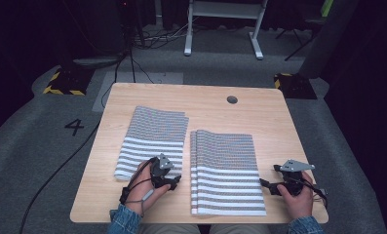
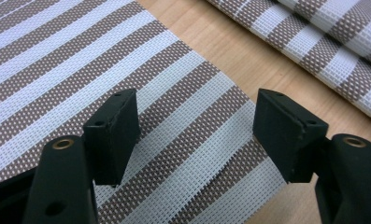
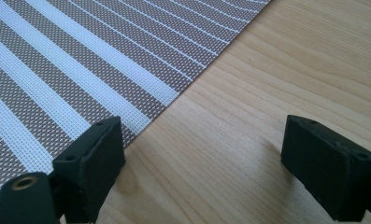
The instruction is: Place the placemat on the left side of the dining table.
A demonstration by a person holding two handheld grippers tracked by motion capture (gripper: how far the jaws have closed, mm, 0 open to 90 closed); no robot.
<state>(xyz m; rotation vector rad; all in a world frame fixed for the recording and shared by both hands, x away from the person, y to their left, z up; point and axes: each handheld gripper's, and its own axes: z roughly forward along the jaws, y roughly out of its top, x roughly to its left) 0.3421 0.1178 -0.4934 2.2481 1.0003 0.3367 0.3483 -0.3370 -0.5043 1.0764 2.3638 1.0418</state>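
Note:
Two brown-and-white striped woven mats lie side by side on the wooden table point(image 1: 259, 109). The left mat point(image 1: 152, 139) is a single sheet; the right mat point(image 1: 226, 168) looks like a stack with layered edges point(image 2: 314, 32). My left gripper point(image 1: 173, 181) hovers open over the near right corner of the left mat point(image 2: 80, 60), its jaws point(image 2: 197, 107) wide apart with nothing between them. My right gripper point(image 1: 264, 184) rests low at the right mat's right edge point(image 3: 80, 60). It point(image 3: 204, 130) is open over bare wood, its left finger point(image 3: 96, 163) just overlapping the mat's border.
A round cable hole point(image 1: 232, 99) sits near the table's far edge. Beyond the table stand a white desk frame point(image 1: 225, 27), floor cables point(image 1: 132, 63) and yellow-black marked bases point(image 1: 64, 83). A "4" point(image 1: 74, 126) is marked on the grey floor at left.

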